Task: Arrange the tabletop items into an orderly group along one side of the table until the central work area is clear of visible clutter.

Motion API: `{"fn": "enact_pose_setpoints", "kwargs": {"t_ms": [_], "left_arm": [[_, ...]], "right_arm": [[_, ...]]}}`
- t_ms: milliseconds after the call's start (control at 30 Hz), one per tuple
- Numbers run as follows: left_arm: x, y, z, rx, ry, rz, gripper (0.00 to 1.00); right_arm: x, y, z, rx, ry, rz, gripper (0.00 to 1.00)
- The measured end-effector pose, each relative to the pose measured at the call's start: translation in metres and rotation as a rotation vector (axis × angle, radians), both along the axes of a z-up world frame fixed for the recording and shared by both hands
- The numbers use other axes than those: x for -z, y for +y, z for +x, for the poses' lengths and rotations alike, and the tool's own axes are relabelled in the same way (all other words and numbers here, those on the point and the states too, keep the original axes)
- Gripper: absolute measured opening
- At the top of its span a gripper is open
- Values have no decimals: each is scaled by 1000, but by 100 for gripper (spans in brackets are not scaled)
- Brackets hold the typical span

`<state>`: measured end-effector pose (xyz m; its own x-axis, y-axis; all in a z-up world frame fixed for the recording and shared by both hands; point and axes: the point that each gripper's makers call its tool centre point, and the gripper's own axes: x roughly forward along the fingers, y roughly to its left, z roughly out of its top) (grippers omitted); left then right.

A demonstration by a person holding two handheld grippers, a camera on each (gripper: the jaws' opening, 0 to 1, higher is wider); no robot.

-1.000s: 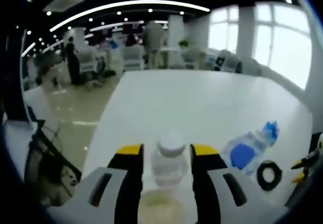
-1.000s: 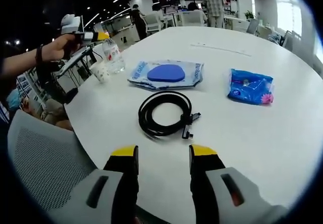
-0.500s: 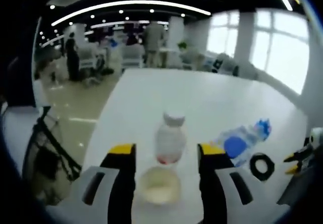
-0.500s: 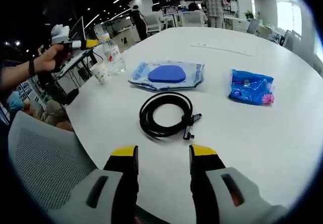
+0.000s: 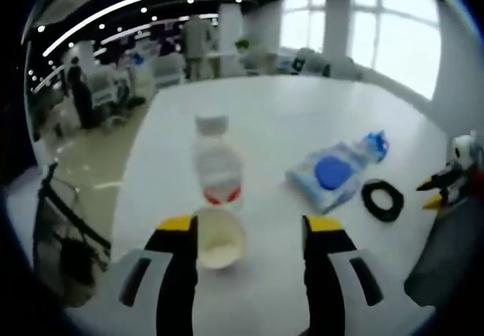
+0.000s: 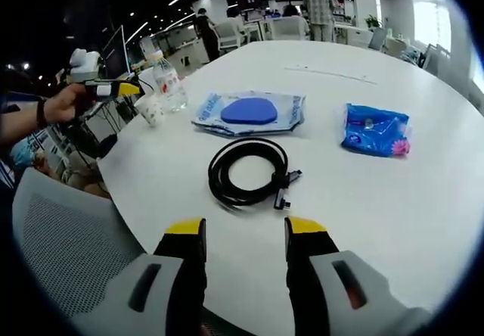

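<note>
On the white round desk (image 6: 393, 215), a limp coiled black cable (image 6: 248, 171) lies mid-desk, best pinched at its bundled loops. The clear plastic bottle (image 5: 216, 163) and small paper cup (image 5: 218, 238), light and tippable, stand at the edge. Left gripper (image 5: 249, 226) and right gripper (image 6: 243, 231) are both released, empty.

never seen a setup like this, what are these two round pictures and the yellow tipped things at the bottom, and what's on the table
A person holds a two-jaw gripper in each hand; a fisheye camera rides on each, so each picture looks forward along its own yellow-tipped jaws. Neither gripper holds anything.

Left gripper view: the left gripper is open before a paper cup and a water bottle near the edge of the white table.

Right gripper view: the right gripper is open over the table, facing a coiled black cable. Beyond it lie a clear packet with a blue pad and a blue packet. At the left, the person's hand holds the other gripper.
</note>
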<state>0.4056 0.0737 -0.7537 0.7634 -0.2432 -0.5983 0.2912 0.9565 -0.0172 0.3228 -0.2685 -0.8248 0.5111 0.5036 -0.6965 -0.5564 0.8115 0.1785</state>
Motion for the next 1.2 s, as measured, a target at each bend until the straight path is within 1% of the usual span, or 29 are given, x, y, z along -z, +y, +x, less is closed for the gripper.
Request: {"fn": "enact_pose_setpoints", "kwargs": {"t_ms": [133,233,333,567,667,767,900,1067,1133,1167,1200], "left_arm": [[12,-5,-3,32,30,34,52],[18,-6,-3,34,48,33,51],[21,-8,-6,38,60,39,49],[33,-5,-8,34,97,44,42],[36,-4,-9,30,107,44,39],[40,-3,-9,23,112,43,34],[42,-4,-10,20,126,36,22],[45,-5,-9,36,136,65,12],[46,-2,-9,26,143,68,8],[47,-1,-9,20,148,69,4],[47,0,-9,15,151,66,3]], "right_arm": [[0,0,0,1,0,-2,40],[0,-1,-1,2,0,-3,40],[0,-2,-1,5,-2,-4,40],[0,-3,0,9,-2,-2,40],[0,-3,0,11,-1,-3,40],[0,-4,0,13,1,-2,40],[0,-3,0,14,3,-1,40],[1,-4,0,15,8,3,39],[1,-4,0,16,8,4,39],[1,-4,0,17,9,5,39],[1,-4,0,18,9,5,39]]}}
